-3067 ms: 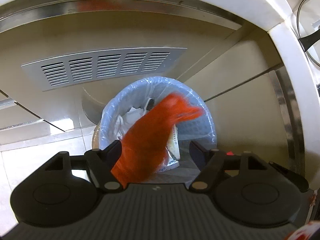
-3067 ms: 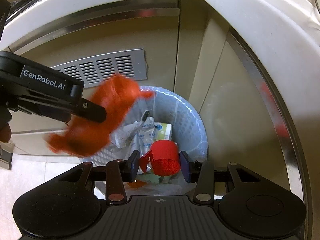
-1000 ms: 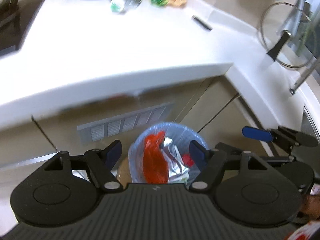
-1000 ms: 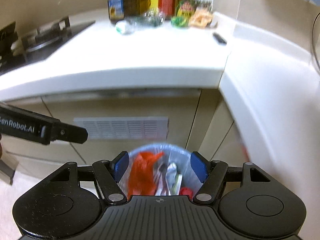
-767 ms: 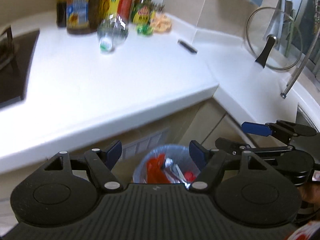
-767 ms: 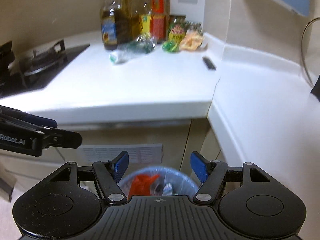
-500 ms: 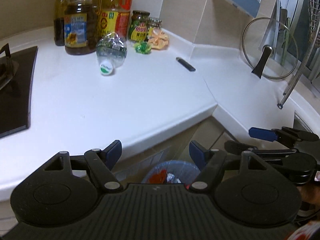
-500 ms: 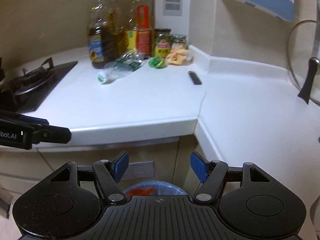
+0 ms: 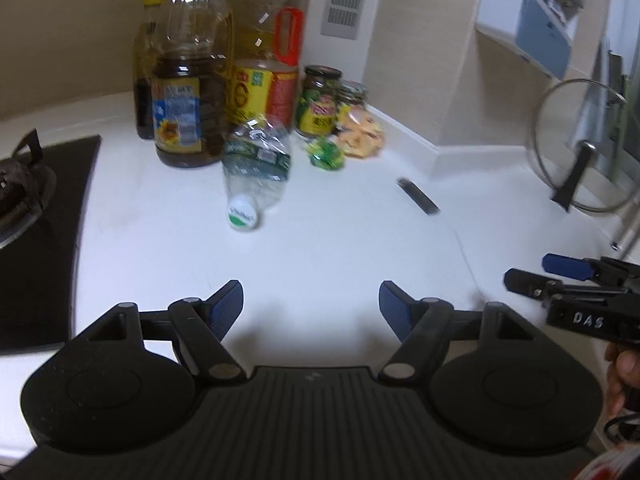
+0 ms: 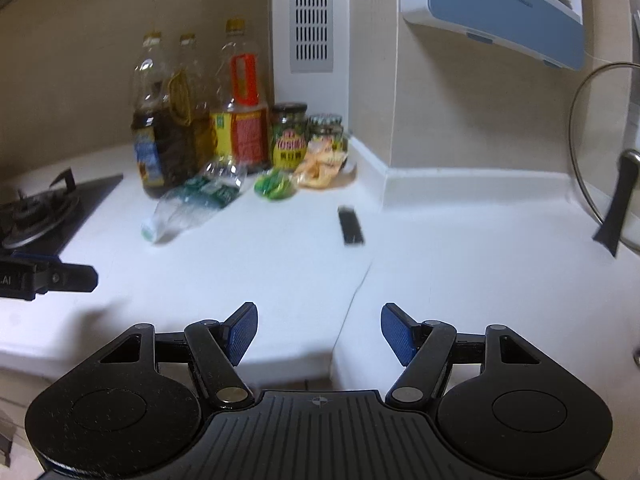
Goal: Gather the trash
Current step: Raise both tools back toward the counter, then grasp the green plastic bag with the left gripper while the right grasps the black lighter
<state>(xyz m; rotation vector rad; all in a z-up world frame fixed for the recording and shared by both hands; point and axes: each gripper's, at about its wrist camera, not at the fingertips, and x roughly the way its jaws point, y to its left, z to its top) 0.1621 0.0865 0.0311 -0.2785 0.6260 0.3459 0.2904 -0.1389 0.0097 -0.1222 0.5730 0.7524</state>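
An empty plastic water bottle [image 9: 252, 172] lies on its side on the white counter [image 9: 320, 248], cap toward me; it also shows in the right wrist view [image 10: 196, 204]. A green wrapper [image 9: 326, 154] and an orange-yellow snack bag [image 9: 362, 136] lie behind it, seen too in the right wrist view as wrapper [image 10: 274, 186] and bag [image 10: 320, 168]. A small dark flat object [image 9: 418, 202] lies to the right. My left gripper [image 9: 311, 308] is open and empty above the counter's front. My right gripper [image 10: 319, 334] is open and empty over the counter corner.
Oil bottles [image 9: 188, 92] and jars [image 9: 318, 102] stand at the back wall. A gas hob [image 9: 28, 216] is at the left. A glass pot lid [image 9: 580, 148] leans at the right. The right gripper's tips [image 9: 560, 276] show in the left wrist view.
Both grippers rose from over the trash bin to counter height. The bin with the orange bag and red cup dropped out of view; the counter items now face me.
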